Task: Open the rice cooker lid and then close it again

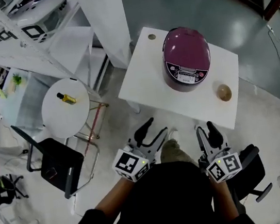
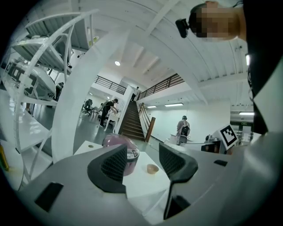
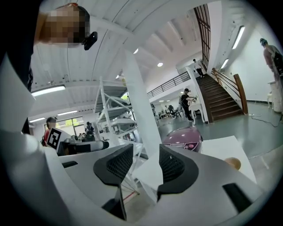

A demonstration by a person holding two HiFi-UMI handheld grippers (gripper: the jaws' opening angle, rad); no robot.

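Observation:
A purple rice cooker (image 1: 186, 57) with its lid down stands on the far half of a white square table (image 1: 145, 77), control panel facing me. My left gripper (image 1: 151, 132) and right gripper (image 1: 207, 131) hover side by side short of the table's near edge, both pointing at it. Each is open with nothing between its jaws. In the left gripper view the cooker (image 2: 128, 148) shows partly behind the left jaw, beyond the gripper (image 2: 142, 161). In the right gripper view the cooker (image 3: 183, 139) sits above the right jaw of the gripper (image 3: 146, 165).
A small brown bowl (image 1: 224, 92) lies on the table to the cooker's right. A white pillar (image 1: 108, 19) rises behind the table's left corner. At the left are a round side table (image 1: 57, 116) with a yellow bottle (image 1: 66, 98), a black chair (image 1: 59, 162) and white shelving (image 1: 28, 26).

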